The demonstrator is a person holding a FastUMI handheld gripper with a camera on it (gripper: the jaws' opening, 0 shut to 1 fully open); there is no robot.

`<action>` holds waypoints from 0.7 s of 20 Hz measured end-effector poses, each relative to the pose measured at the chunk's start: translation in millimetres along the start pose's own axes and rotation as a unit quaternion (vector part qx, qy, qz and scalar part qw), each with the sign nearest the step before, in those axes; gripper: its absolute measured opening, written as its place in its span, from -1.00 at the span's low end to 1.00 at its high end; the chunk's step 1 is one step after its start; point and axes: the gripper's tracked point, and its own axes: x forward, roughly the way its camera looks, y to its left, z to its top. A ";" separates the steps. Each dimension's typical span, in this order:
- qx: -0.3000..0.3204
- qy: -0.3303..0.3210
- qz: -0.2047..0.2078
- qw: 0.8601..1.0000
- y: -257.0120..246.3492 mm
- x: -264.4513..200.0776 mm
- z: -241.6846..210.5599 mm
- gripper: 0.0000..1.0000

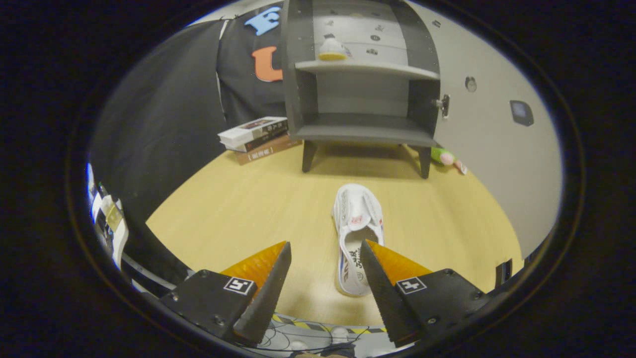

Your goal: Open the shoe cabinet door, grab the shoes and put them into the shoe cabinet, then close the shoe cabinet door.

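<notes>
A white shoe point(357, 233) lies on the wooden table point(238, 209), toe pointing toward the cabinet, its heel just inside my right finger point(385, 278). My gripper point(325, 248) is open, with nothing pressed between its fingers. Beyond the shoe stands the grey shoe cabinet point(365, 74) with its door point(497, 134) swung open to the right. A second white shoe point(333, 48) with a yellow sole sits on the cabinet's upper shelf. The lower shelf point(365, 130) is bare.
A stack of books point(258, 138) lies left of the cabinet against the black cloth. A small green and pink object point(446, 157) rests by the cabinet's right leg. Cables and striped tape point(318, 328) run along the table's near edge.
</notes>
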 end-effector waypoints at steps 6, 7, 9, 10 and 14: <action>0.031 0.046 0.017 0.998 6.5 44.5 -4.2 0.77; 0.038 0.051 0.014 0.998 4.4 51.3 -3.5 0.78; 0.058 0.052 0.009 0.997 -0.1 61.5 4.2 0.77; 0.068 0.049 0.008 0.996 -1.4 65.4 8.6 0.77; 0.077 0.054 0.007 0.996 -6.9 77.4 16.8 0.77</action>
